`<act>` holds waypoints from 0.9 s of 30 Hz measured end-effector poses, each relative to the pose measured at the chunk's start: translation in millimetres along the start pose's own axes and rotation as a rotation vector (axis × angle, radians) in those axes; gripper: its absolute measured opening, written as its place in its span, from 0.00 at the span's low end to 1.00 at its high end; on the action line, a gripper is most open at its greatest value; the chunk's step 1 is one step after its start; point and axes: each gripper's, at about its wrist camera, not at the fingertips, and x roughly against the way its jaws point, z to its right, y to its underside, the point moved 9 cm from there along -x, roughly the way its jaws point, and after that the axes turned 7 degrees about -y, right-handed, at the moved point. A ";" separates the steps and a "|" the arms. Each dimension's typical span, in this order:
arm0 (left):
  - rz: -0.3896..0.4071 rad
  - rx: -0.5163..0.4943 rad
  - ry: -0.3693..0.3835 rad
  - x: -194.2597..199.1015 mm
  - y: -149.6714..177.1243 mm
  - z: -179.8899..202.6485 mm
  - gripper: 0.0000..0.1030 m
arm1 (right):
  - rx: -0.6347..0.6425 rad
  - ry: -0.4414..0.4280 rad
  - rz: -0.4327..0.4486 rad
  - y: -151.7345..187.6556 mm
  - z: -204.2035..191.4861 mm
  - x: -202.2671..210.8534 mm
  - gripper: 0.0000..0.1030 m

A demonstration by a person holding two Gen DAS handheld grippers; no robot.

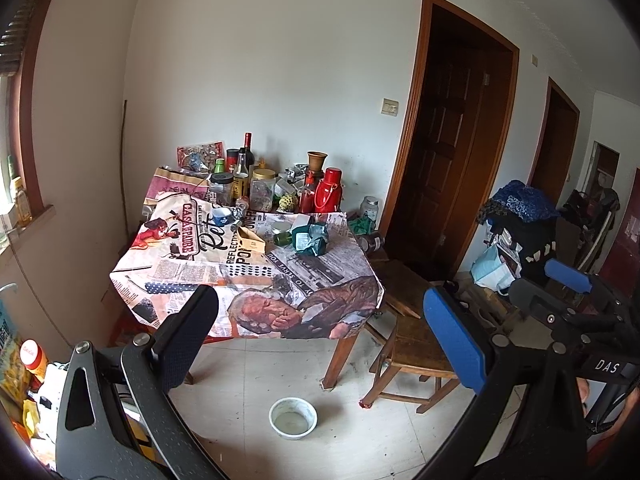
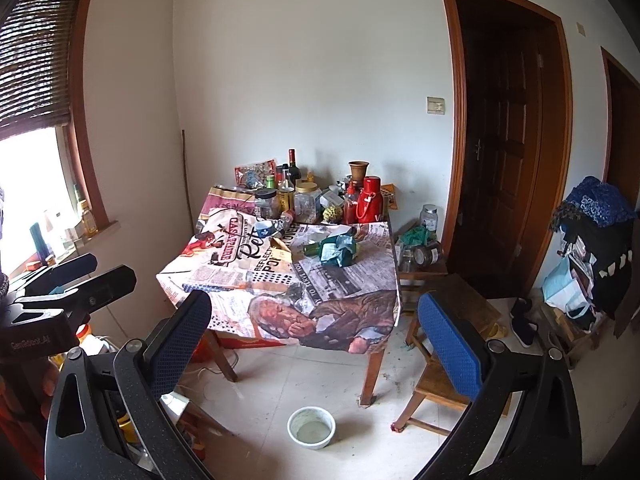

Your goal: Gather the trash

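A crumpled green wrapper point(image 1: 310, 238) point(image 2: 338, 250) lies on the table with the printed newspaper cloth point(image 1: 256, 280) point(image 2: 280, 284). A small green bottle point(image 1: 282, 239) point(image 2: 312, 248) lies on its side to the wrapper's left, and left of that is an open yellow carton point(image 1: 252, 240) point(image 2: 282, 251). My left gripper point(image 1: 320, 294) is open and holds nothing, well short of the table's near edge. My right gripper point(image 2: 313, 298) is likewise open and holds nothing, at about the same distance. Each gripper shows at the edge of the other's view.
Jars, bottles and a red thermos point(image 1: 329, 194) crowd the table's back. A blue cup point(image 1: 222, 216) stands mid-left. On the floor sit a white bowl point(image 1: 293, 418) point(image 2: 311, 427) and a wooden chair point(image 1: 412, 344) point(image 2: 444, 380) at the right. Dark doors and hung bags lie further right.
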 end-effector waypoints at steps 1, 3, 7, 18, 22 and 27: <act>-0.002 0.005 -0.004 -5.7 -1.9 1.8 1.00 | 0.000 0.004 0.001 -1.6 4.2 -2.6 1.00; -0.014 0.011 -0.009 -16.1 -7.1 7.8 1.00 | -0.006 0.010 -0.003 -4.7 12.4 -10.5 1.00; -0.022 0.024 -0.024 -45.4 -19.5 8.3 1.00 | -0.030 0.016 -0.018 -9.2 27.0 -29.7 1.00; -0.001 -0.009 -0.022 -146.2 -62.2 -25.4 0.99 | -0.062 0.068 -0.048 -32.6 40.2 -116.6 1.00; -0.032 -0.022 -0.027 -195.0 -83.8 -47.2 0.98 | -0.105 0.076 -0.084 -47.9 37.4 -161.3 1.00; -0.083 -0.048 -0.007 -256.4 -100.6 -76.7 0.98 | -0.154 0.104 -0.112 -62.8 34.0 -212.5 1.00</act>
